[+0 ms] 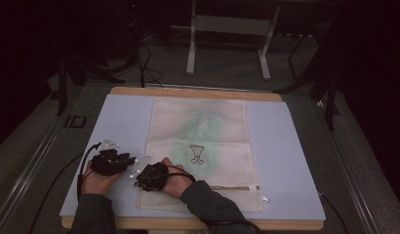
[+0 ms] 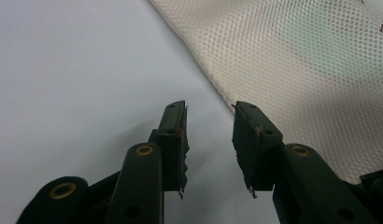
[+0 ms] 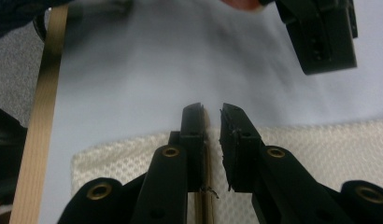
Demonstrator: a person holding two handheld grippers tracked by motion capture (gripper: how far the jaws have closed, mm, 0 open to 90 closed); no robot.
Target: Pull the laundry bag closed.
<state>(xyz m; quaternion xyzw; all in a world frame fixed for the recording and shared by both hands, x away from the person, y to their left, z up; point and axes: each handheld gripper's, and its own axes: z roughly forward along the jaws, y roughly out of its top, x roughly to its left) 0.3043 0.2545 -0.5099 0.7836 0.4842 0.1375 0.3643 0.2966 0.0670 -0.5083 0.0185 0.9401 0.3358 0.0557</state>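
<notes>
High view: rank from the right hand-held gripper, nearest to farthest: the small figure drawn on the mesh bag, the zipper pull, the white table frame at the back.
From the right hand-held gripper:
1. Drawn figure at the middle of the mesh bag, just ahead and to the right.
2. Zipper pull, near the bag's near right corner.
3. White table frame, on the floor beyond the table's far edge.

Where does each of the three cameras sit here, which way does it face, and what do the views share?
High view: above the person's side, looking forward and down on the mesh bag; forearms, left gripper and right gripper show.
Left gripper view: along its open jaws, at the bag's edge on the pale mat.
Right gripper view: along its narrowly parted jaws, over the bag's corner; the other gripper shows top right.
Shared: bag and mat.
</notes>
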